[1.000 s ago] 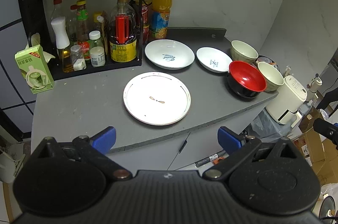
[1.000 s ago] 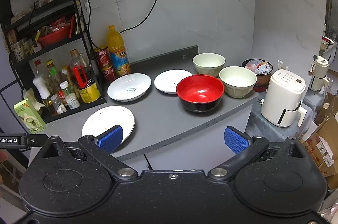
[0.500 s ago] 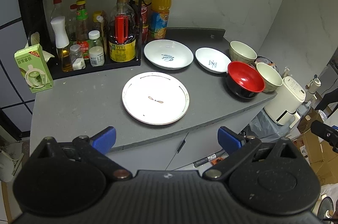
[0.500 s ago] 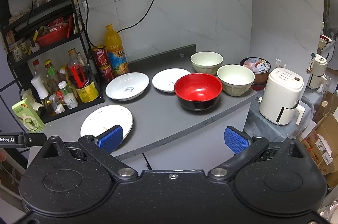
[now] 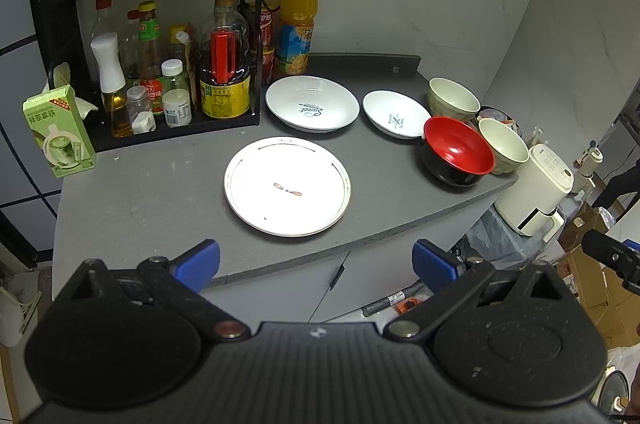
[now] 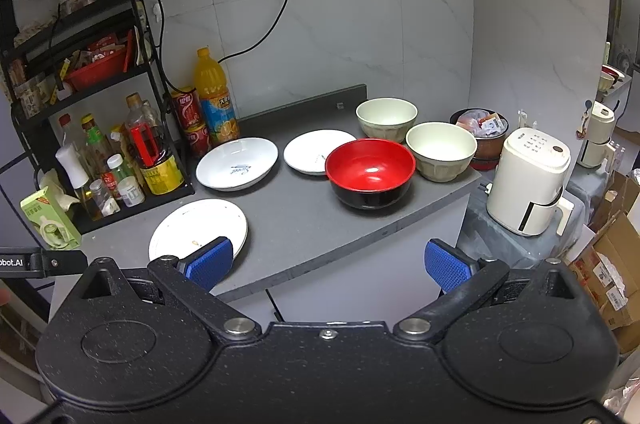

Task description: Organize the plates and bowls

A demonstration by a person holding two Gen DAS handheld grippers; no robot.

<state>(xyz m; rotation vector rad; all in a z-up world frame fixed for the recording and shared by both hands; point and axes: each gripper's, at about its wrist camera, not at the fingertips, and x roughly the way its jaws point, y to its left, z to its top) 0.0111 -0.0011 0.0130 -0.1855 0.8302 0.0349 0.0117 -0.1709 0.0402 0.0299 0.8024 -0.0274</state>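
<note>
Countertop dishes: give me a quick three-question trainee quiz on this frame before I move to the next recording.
1. How many bowls stand on the countertop?
2. True or false: the left gripper is shut on the flat plate.
3. The red bowl touches: A) the orange juice bottle, B) nothing visibly, C) the green carton.

Key:
1. Three: the red bowl and two cream bowls.
2. False; both the left gripper and the right gripper are open, short of the counter.
3. B.

On the tabletop (image 5: 160, 192), the flat plate (image 5: 287, 186) lies nearest the front edge. Behind it, left to right: bottle rack (image 5: 160, 64), two shallow dishes (image 5: 312, 104) (image 5: 396, 114), then three bowls (image 5: 456, 150) (image 5: 453, 99) (image 5: 503, 145) clustered at the right end.
</note>
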